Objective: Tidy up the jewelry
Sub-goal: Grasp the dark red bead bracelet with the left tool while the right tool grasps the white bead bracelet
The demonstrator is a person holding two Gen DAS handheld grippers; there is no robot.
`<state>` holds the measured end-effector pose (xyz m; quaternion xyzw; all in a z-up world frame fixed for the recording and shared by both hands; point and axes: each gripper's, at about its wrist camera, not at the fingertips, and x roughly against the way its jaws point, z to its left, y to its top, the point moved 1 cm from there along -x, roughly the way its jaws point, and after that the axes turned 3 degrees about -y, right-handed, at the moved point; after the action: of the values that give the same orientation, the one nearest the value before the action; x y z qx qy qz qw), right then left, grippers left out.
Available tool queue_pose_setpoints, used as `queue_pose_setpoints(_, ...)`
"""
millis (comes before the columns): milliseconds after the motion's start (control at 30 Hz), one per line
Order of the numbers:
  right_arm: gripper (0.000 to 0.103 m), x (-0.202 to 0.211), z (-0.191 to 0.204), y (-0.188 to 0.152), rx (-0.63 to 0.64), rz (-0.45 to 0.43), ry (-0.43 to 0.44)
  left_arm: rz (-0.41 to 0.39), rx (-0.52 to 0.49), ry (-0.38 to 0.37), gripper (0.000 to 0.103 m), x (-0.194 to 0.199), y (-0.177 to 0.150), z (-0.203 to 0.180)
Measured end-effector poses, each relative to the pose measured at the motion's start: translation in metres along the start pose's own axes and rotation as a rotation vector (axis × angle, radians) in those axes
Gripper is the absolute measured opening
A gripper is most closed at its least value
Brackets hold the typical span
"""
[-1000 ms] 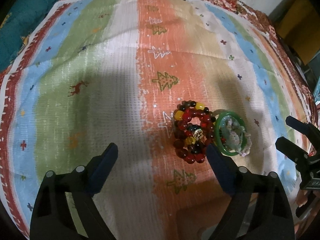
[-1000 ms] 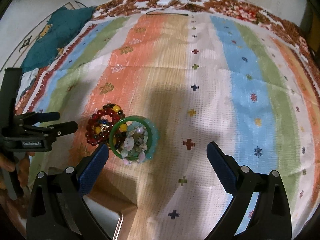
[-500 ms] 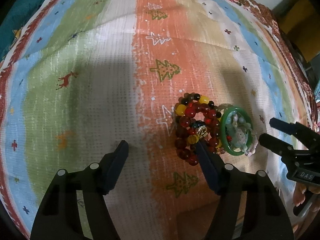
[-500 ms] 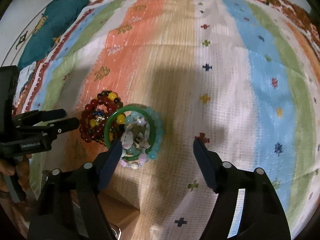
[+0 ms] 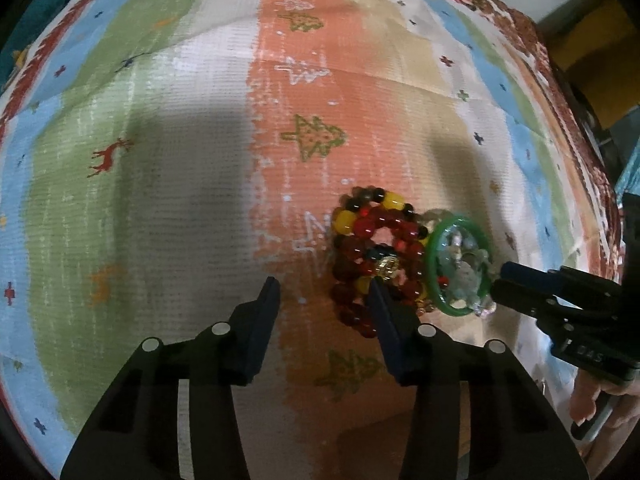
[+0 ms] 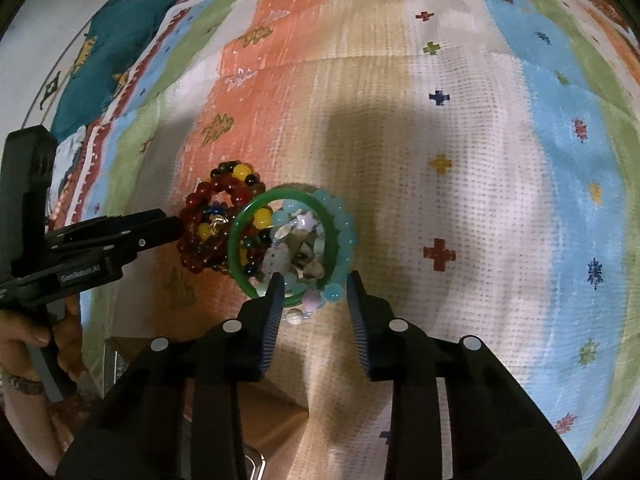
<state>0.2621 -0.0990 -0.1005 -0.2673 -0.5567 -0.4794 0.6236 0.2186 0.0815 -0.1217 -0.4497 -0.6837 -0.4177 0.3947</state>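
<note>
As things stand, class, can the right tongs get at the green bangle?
Probably yes. The right tongs are open at the near rim of the green bangle, one finger inside the ring. The pale bead bracelet crowds that rim and may be caught too.

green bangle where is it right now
In the right wrist view the green bangle lies on the striped cloth, overlapping the red bead bracelet, just ahead of the right gripper.
</note>
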Motion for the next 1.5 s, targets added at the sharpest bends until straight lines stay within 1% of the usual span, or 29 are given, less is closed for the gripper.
queue_pose_setpoints(33, 0.028, -0.001, 0.000, 0.000, -0.001, 0.006, 0.005, 0.002, -0.007, -0.001, 0.045, -0.001, -0.001, -0.002)
queue_pose_setpoints(133, 0.022, -0.006, 0.000, -0.001, -0.009, 0.022, 0.023, 0.010, -0.028, 0.015, 0.040, -0.006, 0.000, -0.008)
queue_pose_setpoints(233, 0.021, -0.006, 0.000, -0.001, -0.019, 0.020, 0.025, 0.012, -0.026, 0.013, 0.038, -0.010, 0.002, -0.009)
queue_pose_setpoints(300, 0.019, -0.007, -0.001, -0.002, -0.026, 0.022, 0.034, 0.011, -0.031, 0.017, 0.030, -0.012, 0.002, -0.011)
queue_pose_setpoints(333, 0.017, -0.008, 0.000, -0.001, -0.028, 0.024, 0.039, 0.016, -0.037, 0.018, 0.021, -0.014, 0.001, -0.013)
queue_pose_setpoints(467, 0.013, -0.007, 0.001, -0.001, -0.024, 0.025, 0.039, 0.015, -0.049, 0.027, 0.013, -0.014, 0.000, -0.017)
queue_pose_setpoints(500, 0.011, -0.006, 0.001, -0.001, -0.021, 0.022, 0.039, 0.010, -0.045, 0.030, 0.013, -0.013, 0.000, -0.017)
queue_pose_setpoints(567, 0.011, -0.005, 0.001, 0.000, -0.017, 0.020, 0.040, 0.002, -0.039, 0.036, 0.013, -0.009, 0.001, -0.016)
queue_pose_setpoints(700, 0.011, -0.001, 0.002, -0.001, -0.002, 0.007, 0.034, -0.014, -0.036, 0.020, 0.013, -0.001, 0.001, -0.017)
queue_pose_setpoints(767, 0.011, 0.004, 0.003, 0.000, 0.011, -0.009, 0.018, -0.024, -0.042, 0.013, 0.013, 0.003, 0.001, -0.020)
queue_pose_setpoints(900, 0.011, 0.013, 0.005, 0.000, 0.023, -0.031, 0.020, -0.054, -0.050, -0.013, 0.013, 0.015, 0.002, -0.026)
queue_pose_setpoints(1167, 0.011, 0.029, 0.018, -0.003, 0.089, -0.082, -0.024, -0.106, -0.060, -0.052, 0.013, 0.037, -0.001, -0.034)
queue_pose_setpoints(1500, 0.011, 0.048, 0.031, -0.009, 0.146, -0.141, -0.068, -0.144, -0.075, -0.066, 0.013, 0.052, -0.005, -0.041)
